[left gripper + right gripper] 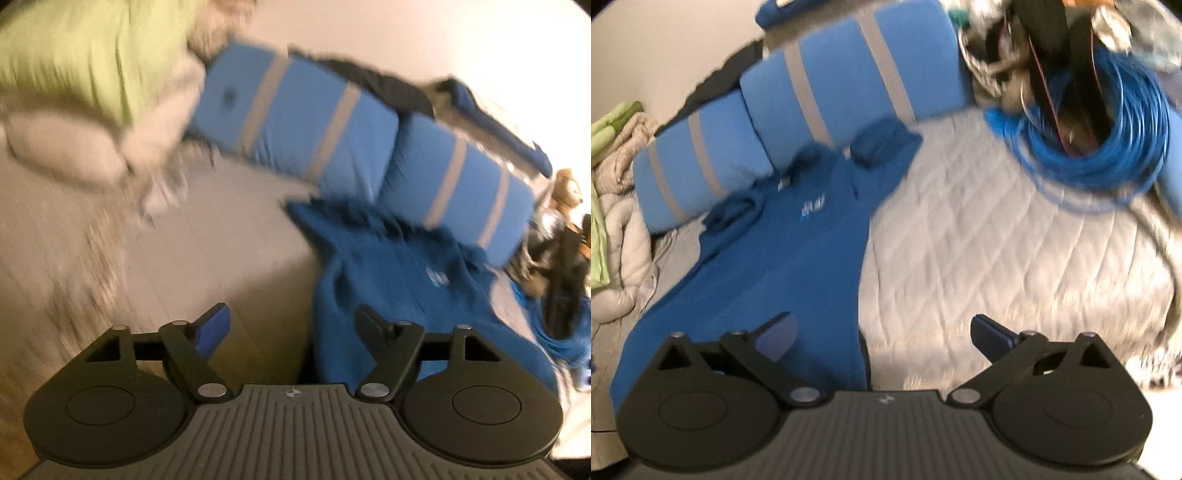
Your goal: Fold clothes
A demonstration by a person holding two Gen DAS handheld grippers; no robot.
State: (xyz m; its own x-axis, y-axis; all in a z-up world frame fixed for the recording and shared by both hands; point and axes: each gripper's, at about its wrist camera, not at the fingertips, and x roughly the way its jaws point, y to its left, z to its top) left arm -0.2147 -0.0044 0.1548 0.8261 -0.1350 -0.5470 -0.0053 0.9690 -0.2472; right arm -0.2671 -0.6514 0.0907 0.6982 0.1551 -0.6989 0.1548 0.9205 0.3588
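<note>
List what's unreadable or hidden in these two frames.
- Logo on the blue shirt: blurred in both views, unreadable.
- Shirt hem: hidden behind the right tongs in the right view, and behind the left tongs in the left.
- Clutter above the blue cable coil: blurred, cut off by the top edge.
- Bedding pile in the left view: smeared by motion.
- Dark item behind the striped pillows: mostly hidden.

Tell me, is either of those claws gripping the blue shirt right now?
No. Both the left gripper and the right gripper stand open with nothing between their fingers, and the blue shirt lies on the quilted bed cover.
</note>
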